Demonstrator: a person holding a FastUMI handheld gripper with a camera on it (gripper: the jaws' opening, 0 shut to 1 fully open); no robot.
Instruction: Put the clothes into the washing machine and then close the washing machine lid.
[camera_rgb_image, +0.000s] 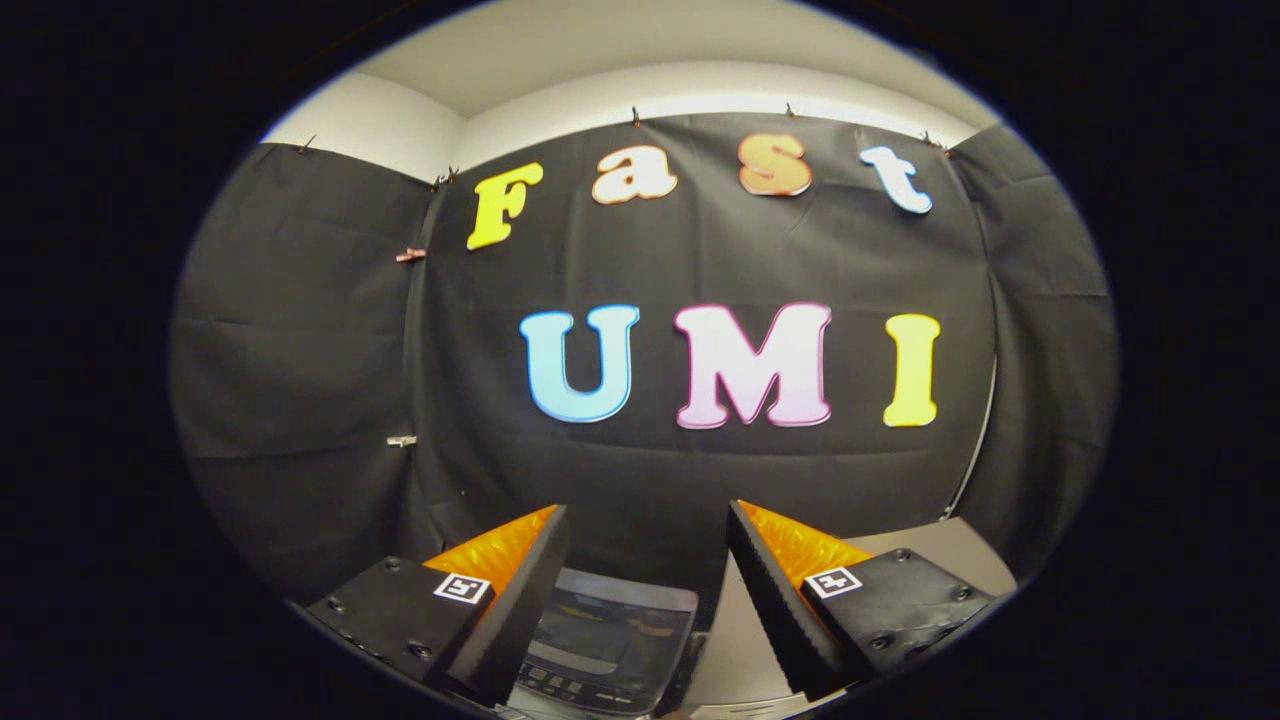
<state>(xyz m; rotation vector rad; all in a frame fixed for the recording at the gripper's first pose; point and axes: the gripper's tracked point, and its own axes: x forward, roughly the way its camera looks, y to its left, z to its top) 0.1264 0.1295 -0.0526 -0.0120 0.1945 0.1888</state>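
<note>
Claw (648, 520) spread apart, holding nothing — washing machine (605, 640) sits below, between its fingers.

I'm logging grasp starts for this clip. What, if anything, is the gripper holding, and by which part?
Nothing is held. The gripper is open, with only empty space between its fingers; the washing machine sits below and ahead.

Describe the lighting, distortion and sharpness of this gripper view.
Gripper view: strong fisheye bend, so the black cloth wall bulges and its top edge curves; lighting even and dim, no harsh glare; open gripper fingers sharp, holding nothing; the washing machine between and below them looks darker and slightly soft.
</note>
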